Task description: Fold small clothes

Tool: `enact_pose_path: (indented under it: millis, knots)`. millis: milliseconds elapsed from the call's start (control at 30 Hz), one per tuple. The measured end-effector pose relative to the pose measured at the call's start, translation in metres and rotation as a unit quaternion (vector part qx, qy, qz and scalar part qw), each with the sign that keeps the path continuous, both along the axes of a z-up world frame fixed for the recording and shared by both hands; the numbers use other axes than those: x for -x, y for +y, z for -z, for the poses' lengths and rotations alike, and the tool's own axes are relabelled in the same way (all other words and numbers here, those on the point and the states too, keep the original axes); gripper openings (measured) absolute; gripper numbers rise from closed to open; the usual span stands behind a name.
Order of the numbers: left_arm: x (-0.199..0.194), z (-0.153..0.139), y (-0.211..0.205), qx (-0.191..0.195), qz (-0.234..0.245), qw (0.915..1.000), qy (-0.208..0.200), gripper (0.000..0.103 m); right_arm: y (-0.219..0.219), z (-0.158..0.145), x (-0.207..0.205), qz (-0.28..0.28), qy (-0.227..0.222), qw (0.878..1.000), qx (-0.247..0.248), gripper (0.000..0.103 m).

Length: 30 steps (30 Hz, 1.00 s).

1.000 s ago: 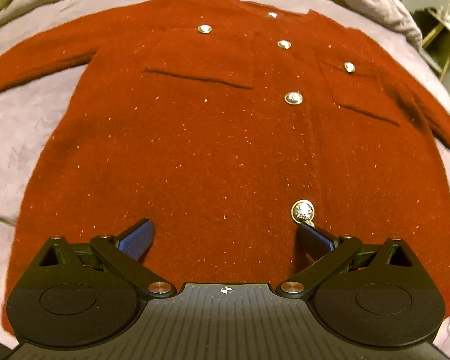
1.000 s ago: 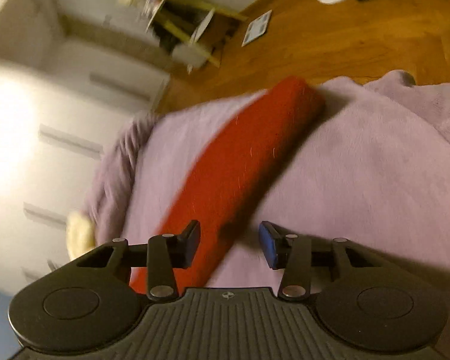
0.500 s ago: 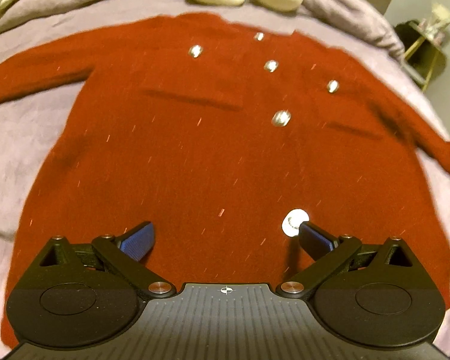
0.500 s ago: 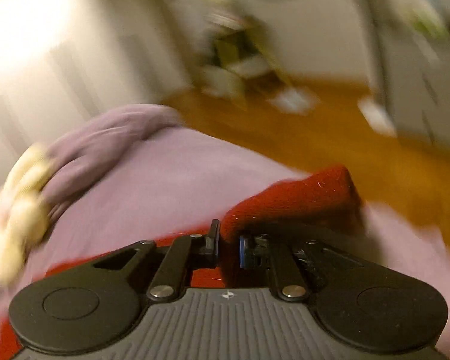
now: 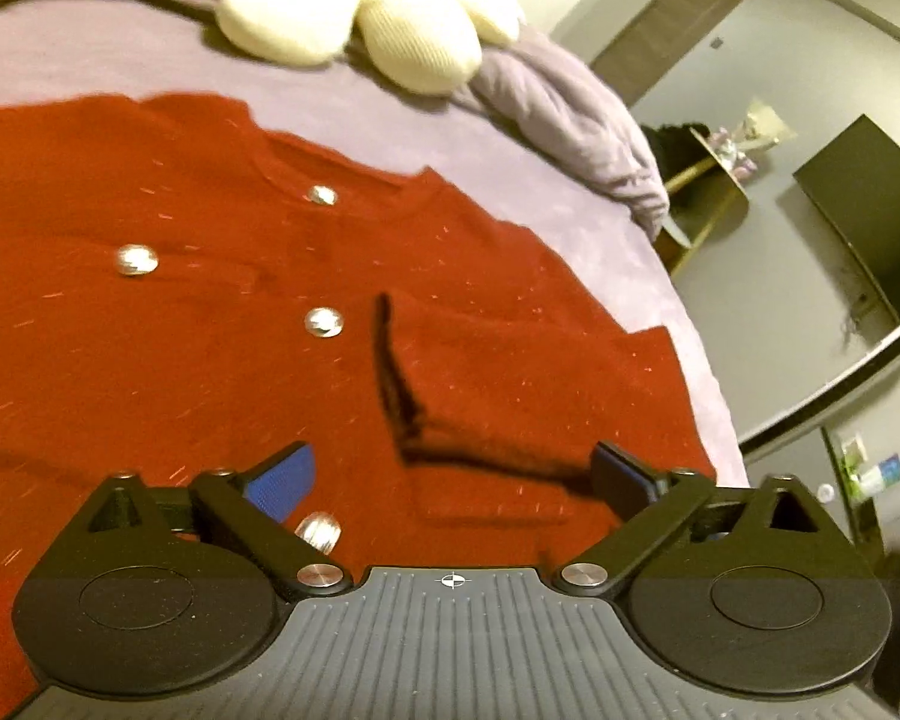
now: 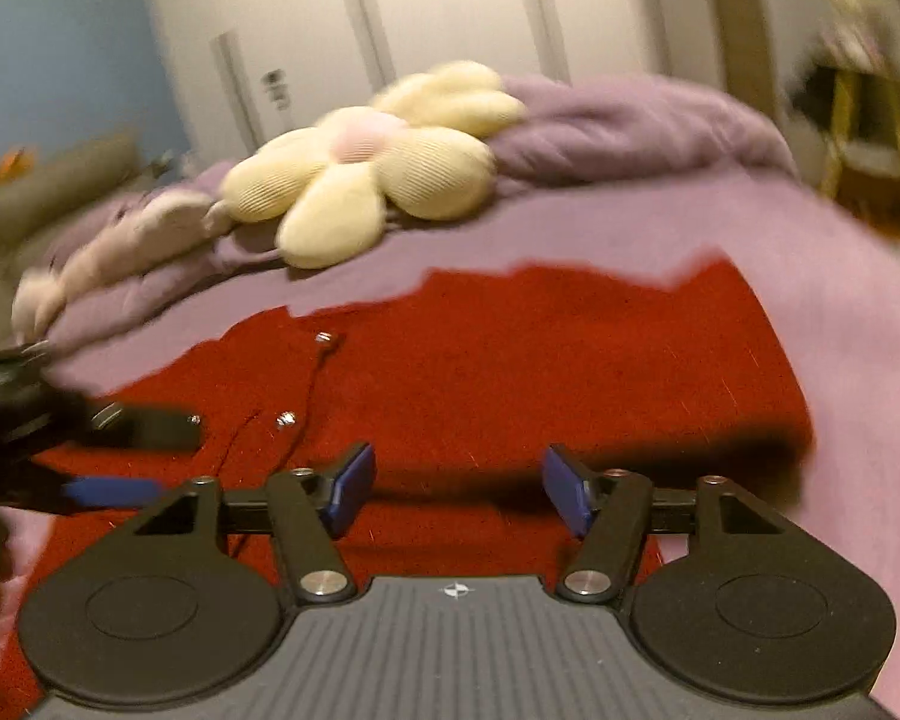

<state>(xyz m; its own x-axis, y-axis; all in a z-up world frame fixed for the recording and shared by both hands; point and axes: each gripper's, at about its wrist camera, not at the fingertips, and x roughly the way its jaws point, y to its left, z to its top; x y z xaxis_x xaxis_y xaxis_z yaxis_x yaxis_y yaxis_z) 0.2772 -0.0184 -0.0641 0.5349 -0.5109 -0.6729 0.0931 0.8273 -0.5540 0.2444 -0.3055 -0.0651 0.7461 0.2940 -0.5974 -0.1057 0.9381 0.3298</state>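
Sleeve-fold step, by the look of it.

Far left of right wrist view: left gripper [image 6: 120, 456] over the cardigan [image 6: 510, 372] front, near the silver buttons [image 6: 285, 419]. In its own view, left gripper [image 5: 450, 477] wide but closing a little, nothing btwn pads, only red knit underneath; no grip.

Centre: cardigan [image 5: 180, 330] face up on the purple bedspread [image 5: 390, 120], collar toward the flower cushion [image 6: 360, 180]. Sleeve [image 5: 498, 396] folded in across the chest, dark edge of the fold lying just ahead of the left gripper's jaws.

Right: right gripper [image 6: 456, 489] w/ jaws opening, empty, pads clear of the fabric; looks like sleeve let go.

Far right: bedspread edge, then room.

Next, prob: other sleeve folded in the same way, then hem up toward collar. Calls for a pinch on one layer near the cuff, carried low so the placed sleeve isn't dragged. Blurred, so exact lie of cuff can't be told.
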Motion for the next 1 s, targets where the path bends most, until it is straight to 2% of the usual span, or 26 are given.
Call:
enact_pose_path:
  millis: [33, 100, 167, 200, 300, 367, 400, 500, 633, 733, 833, 900, 1000]
  knots:
    - [-0.01, 0.006, -0.004, 0.002, 0.001, 0.9999, 0.011, 0.083, -0.009, 0.002, 0.01, 0.01, 0.008, 1.0, -0.015, 0.061]
    - [-0.029, 0.023, -0.009, 0.014, -0.001, 0.999, 0.042, 0.077, -0.029, 0.006, 0.019, 0.026, 0.013, 0.999, -0.033, 0.061]
    - [-0.041, 0.037, -0.01, 0.041, -0.009, 0.9965, 0.072, 0.075, -0.045, 0.011, 0.026, 0.038, 0.019, 0.998, -0.044, 0.061]
    - [-0.046, 0.044, -0.012, 0.061, -0.014, 0.9945, 0.084, 0.069, -0.052, 0.014, 0.03, 0.043, 0.022, 0.997, -0.053, 0.061]
    - [-0.058, 0.056, -0.019, 0.083, -0.022, 0.9908, 0.104, 0.065, -0.064, 0.015, 0.029, 0.061, 0.027, 0.994, -0.085, 0.061]
    - [-0.065, 0.058, -0.022, 0.08, -0.031, 0.9903, 0.109, 0.054, -0.07, 0.017, 0.029, 0.067, 0.029, 0.992, -0.104, 0.06]
    - [-0.069, 0.06, -0.023, 0.08, -0.042, 0.9897, 0.111, 0.038, -0.072, 0.019, 0.032, 0.069, 0.031, 0.991, -0.112, 0.06]
    - [-0.077, 0.061, -0.022, 0.105, -0.046, 0.9857, 0.124, 0.03, -0.073, 0.023, 0.024, 0.074, 0.039, 0.987, -0.138, 0.061]
    - [-0.079, 0.035, -0.029, 0.065, -0.024, 0.9955, 0.065, 0.025, -0.073, 0.027, 0.015, 0.084, 0.051, 0.981, -0.167, 0.06]
    - [-0.071, 0.003, -0.012, 0.065, -0.014, 0.9978, 0.004, 0.025, -0.075, 0.024, 0.007, 0.094, 0.054, 0.977, -0.186, 0.061]
    - [-0.063, -0.025, 0.02, 0.004, -0.022, 0.9979, -0.06, 0.025, -0.074, 0.02, -0.004, 0.088, 0.052, 0.974, -0.201, 0.061]
    - [-0.061, -0.027, 0.048, -0.03, -0.043, 0.9964, -0.067, 0.025, -0.071, 0.021, -0.013, 0.079, 0.053, 0.972, -0.214, 0.061]
    - [-0.06, -0.012, 0.087, -0.064, -0.088, 0.993, -0.046, 0.025, -0.066, 0.03, -0.031, 0.08, 0.07, 0.964, -0.245, 0.06]
